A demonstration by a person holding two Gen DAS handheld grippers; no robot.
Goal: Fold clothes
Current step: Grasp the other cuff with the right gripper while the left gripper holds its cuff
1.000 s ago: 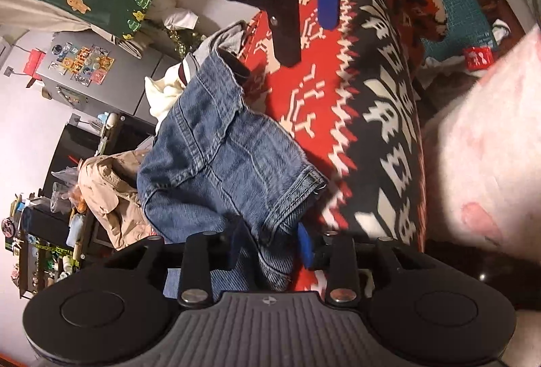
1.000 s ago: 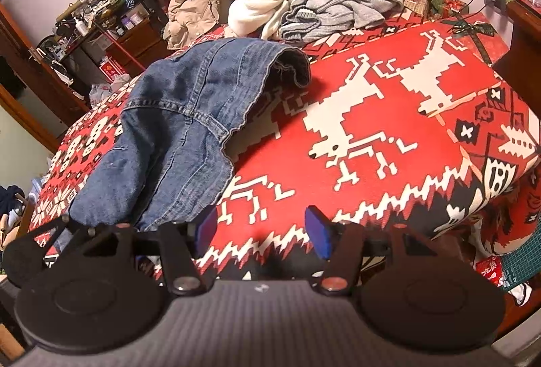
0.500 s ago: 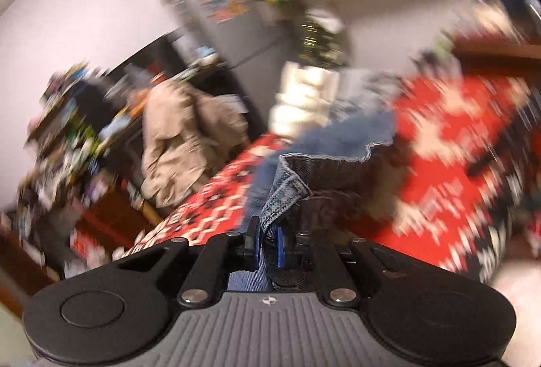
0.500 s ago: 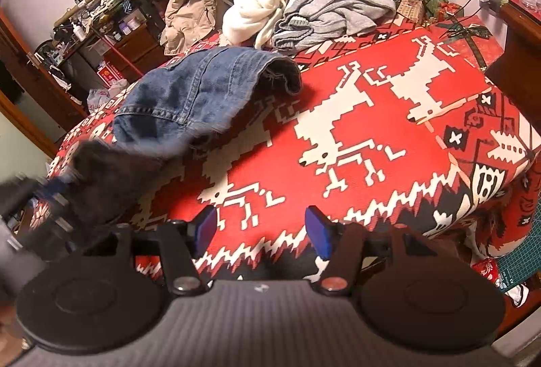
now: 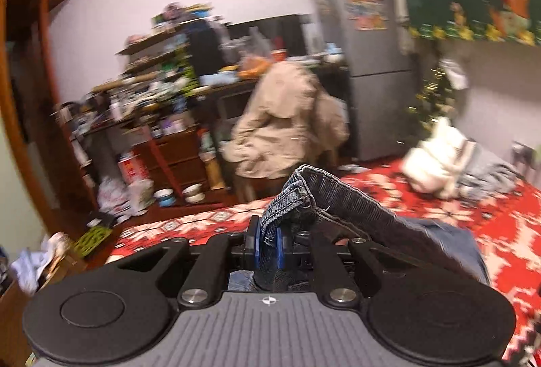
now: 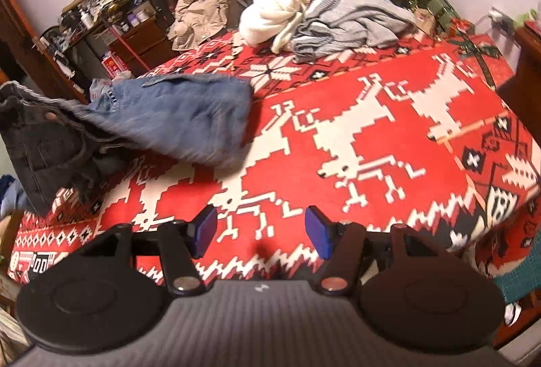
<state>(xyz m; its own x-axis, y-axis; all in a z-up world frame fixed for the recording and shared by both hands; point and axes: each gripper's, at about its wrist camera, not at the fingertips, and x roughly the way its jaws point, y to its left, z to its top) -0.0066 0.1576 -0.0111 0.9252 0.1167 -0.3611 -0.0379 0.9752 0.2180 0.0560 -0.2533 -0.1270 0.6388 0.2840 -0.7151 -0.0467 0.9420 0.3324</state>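
The left gripper [image 5: 267,247] is clamped on a hem of the denim shorts [image 6: 175,117], lifting that end off the red patterned blanket [image 6: 389,137], while the right gripper [image 6: 260,231] hovers wide and empty. The shorts' long axis slopes from the raised near-left end down toward the blanket's middle. Folding seems barely begun, since beyond them the white garment [image 6: 277,12] and the grey sweater [image 6: 355,19] lie heaped.

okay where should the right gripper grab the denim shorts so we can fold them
Grip the far hem edge of the denim shorts, coming in from the right over the red blanket. The left gripper already pinches the opposite end, lifting it; the open right gripper faces that free edge.
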